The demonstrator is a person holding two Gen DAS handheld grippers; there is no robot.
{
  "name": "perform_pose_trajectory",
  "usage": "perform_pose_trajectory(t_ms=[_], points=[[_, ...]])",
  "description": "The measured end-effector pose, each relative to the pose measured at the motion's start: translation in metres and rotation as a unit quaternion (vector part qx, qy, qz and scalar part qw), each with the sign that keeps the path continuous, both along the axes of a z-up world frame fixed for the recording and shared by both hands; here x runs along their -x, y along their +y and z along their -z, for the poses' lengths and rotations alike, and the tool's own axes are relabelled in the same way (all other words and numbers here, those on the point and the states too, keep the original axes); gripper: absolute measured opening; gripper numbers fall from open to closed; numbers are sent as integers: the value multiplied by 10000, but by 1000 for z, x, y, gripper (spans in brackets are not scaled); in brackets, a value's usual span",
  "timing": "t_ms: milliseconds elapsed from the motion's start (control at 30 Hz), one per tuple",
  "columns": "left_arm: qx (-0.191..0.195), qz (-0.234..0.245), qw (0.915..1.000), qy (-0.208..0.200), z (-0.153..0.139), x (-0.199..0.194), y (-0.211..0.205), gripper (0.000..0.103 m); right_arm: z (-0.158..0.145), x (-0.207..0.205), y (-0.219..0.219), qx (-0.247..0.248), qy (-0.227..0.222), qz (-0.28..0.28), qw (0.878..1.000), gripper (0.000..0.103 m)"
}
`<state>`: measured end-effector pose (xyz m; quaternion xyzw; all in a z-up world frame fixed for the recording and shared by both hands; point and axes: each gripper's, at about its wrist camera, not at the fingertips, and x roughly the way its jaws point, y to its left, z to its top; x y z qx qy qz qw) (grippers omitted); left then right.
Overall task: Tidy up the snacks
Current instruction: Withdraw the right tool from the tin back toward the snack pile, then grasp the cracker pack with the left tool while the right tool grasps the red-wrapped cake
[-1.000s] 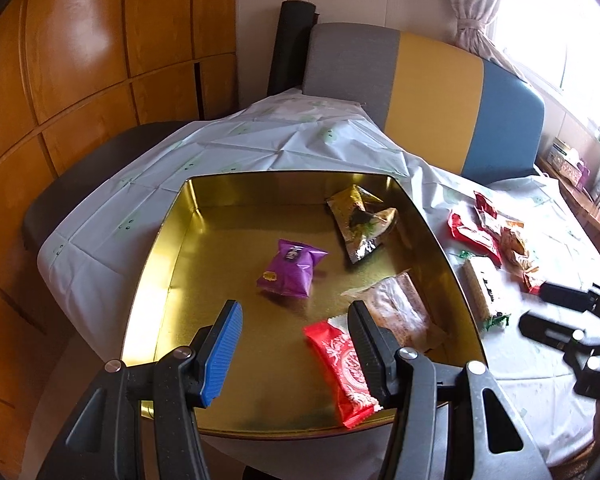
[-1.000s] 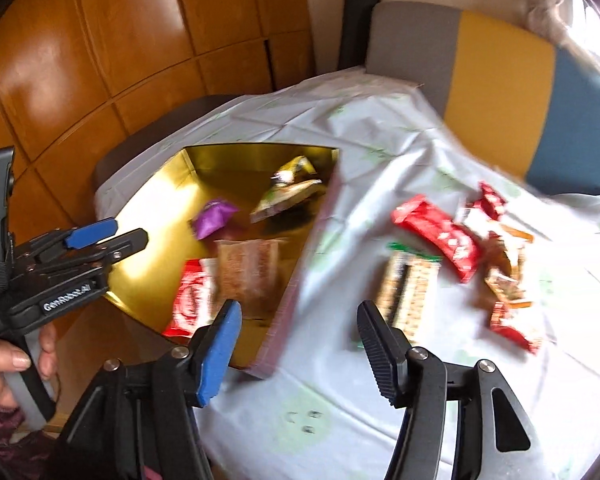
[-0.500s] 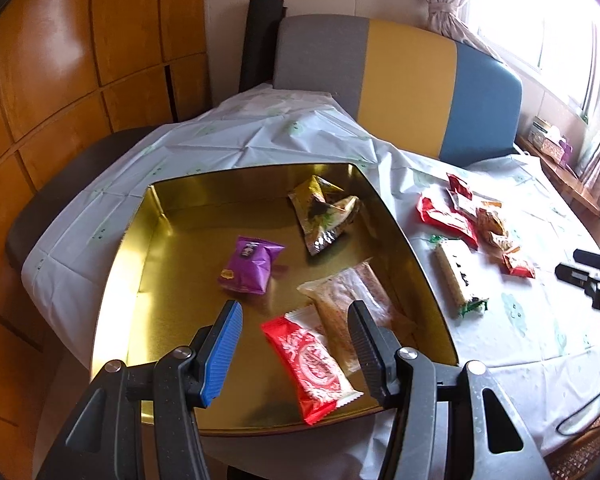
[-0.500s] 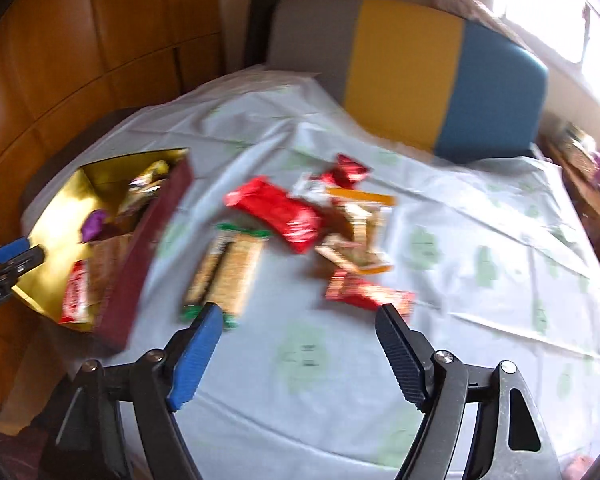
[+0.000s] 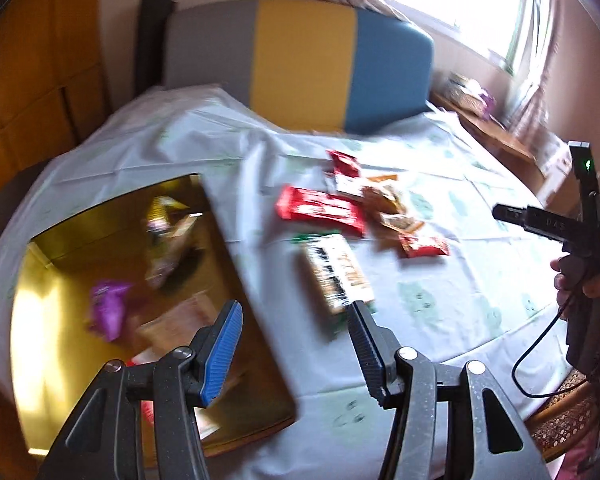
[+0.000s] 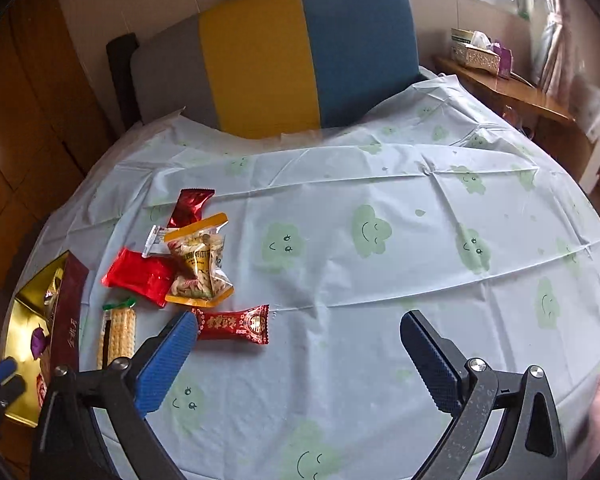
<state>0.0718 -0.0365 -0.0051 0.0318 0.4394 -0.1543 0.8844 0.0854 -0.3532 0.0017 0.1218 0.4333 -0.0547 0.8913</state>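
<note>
The red sweet packet, lying on the tabletop just beyond the empty, widening right tongs, looked light and crinkly, best pinched across its middle, while the left tongs gaped empty.

- You see a chair back in grey, yellow and blue behind the table.
- A tissue box stands on the wooden shelf.
- Cloud-print tablecloth covers the table.

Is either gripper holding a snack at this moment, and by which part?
No. The left gripper is open and empty; the right gripper is opening with nothing between its jaws.
</note>
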Motion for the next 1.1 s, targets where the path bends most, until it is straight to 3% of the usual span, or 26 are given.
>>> perform_pose_trajectory(t_ms=[233,500,667,767,1100], points=[[-276,166,9974,641,31,-43,-56,56,-3,3,4,-55,-83,-107,9999,102],[-714,-187,9948,702,57,-75,-72,70,-7,3,0,-256,-130,-65,9996,102],[-874,-189,9922,866,73,-88,-79,69,-9,5,-1,-251,-189,-39,9995,102],[-842,-116,9923,905,80,-85,-83,54,-11,5,-3,-210,-235,13,9995,102],[-799,852,9922,436,82,-16,-108,52,-3,1,5,-20,-38,-249,9997,102]])
